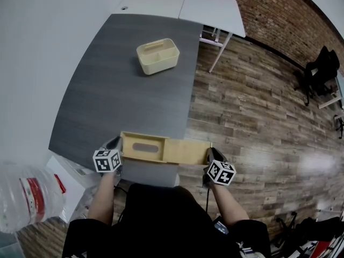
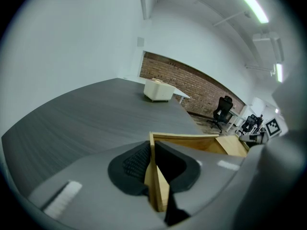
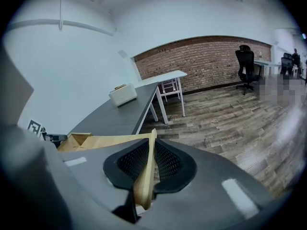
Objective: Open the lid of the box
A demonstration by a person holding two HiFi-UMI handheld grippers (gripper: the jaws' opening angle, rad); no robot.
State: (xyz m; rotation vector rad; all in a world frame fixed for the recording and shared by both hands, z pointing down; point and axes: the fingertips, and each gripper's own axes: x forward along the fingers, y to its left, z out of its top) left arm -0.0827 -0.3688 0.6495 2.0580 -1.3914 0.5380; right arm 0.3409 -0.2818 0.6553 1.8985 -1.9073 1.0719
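Pinching left end wall of box [image 1: 144,147] in left tongs [image 1: 119,143]; pinching right end of lid [image 1: 188,151] in right tongs [image 1: 210,154]; holding box between both tongs on near edge of tabletop [image 1: 134,101], lid drawn out toward right tongs, past tabletop edge.

Head view: marker cubes [image 1: 107,160] cover much of left claw [image 1: 118,144] & right claw [image 1: 210,155], so grip can't be read there. The outer ends of box [image 1: 144,147] & lid [image 1: 188,150] sit behind them. Person's dark top [image 1: 161,214] hides near edge of surface [image 1: 107,90]. Water bottle [image 1: 21,198] cut off bottom-left, blurry. Tub [image 1: 157,56] contents too small to tell. Left claw view: claw's own body blocks box's lower part. Right claw view: lid's bottom edge lost btwn pads [image 3: 132,162].
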